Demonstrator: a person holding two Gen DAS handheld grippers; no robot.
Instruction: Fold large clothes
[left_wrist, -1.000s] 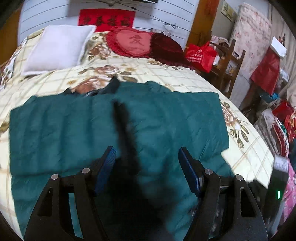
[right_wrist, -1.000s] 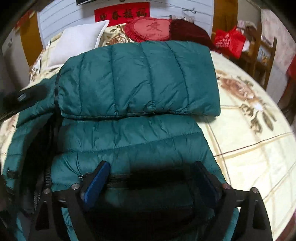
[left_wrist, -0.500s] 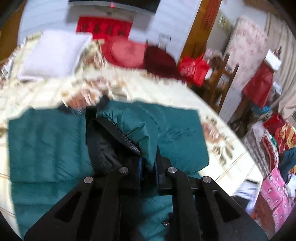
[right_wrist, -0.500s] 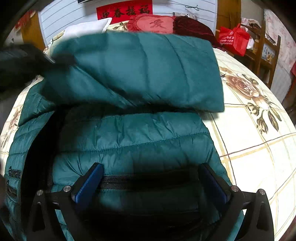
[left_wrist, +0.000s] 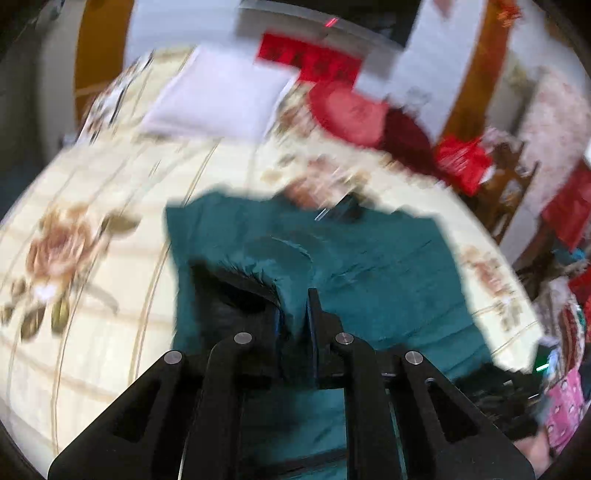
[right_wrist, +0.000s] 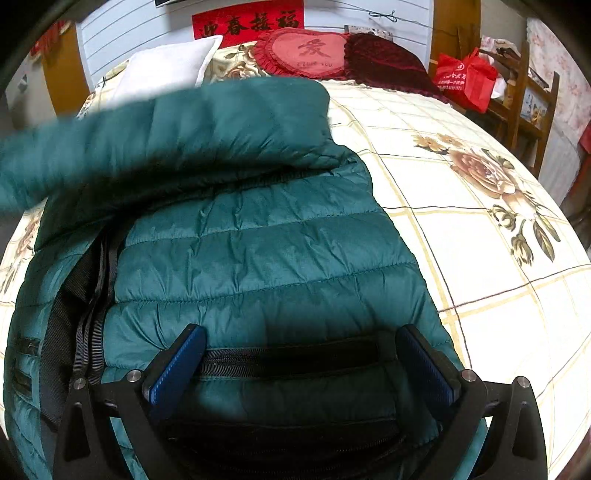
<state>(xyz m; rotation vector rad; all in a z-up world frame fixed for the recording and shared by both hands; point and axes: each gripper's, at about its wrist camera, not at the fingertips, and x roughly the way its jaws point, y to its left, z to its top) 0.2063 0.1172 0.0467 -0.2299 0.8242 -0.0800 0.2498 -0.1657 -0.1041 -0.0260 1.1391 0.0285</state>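
Observation:
A teal quilted down jacket (right_wrist: 258, 258) with black lining lies on the floral bed. My left gripper (left_wrist: 293, 317) is shut on a fold of the jacket (left_wrist: 369, 266), with black lining bunched beside the fingers, and holds it lifted; this view is blurred. In the right wrist view the lifted part of the jacket (right_wrist: 166, 136) hangs across the upper left above the body. My right gripper (right_wrist: 299, 354) is open, its blue-padded fingers either side of the black zipper (right_wrist: 288, 360) near the hem.
The bedspread (right_wrist: 461, 240) is cream with rose prints. A white pillow (right_wrist: 162, 74), a red heart cushion (right_wrist: 306, 53) and a dark red cushion (right_wrist: 384, 62) sit at the headboard. A wooden rack with a red bag (right_wrist: 465, 79) stands to the right.
My left gripper closed on the jacket fold and has lifted and carried it leftward. The raised teal panel has swept left in the right wrist view. The right gripper has stayed open over the hem.

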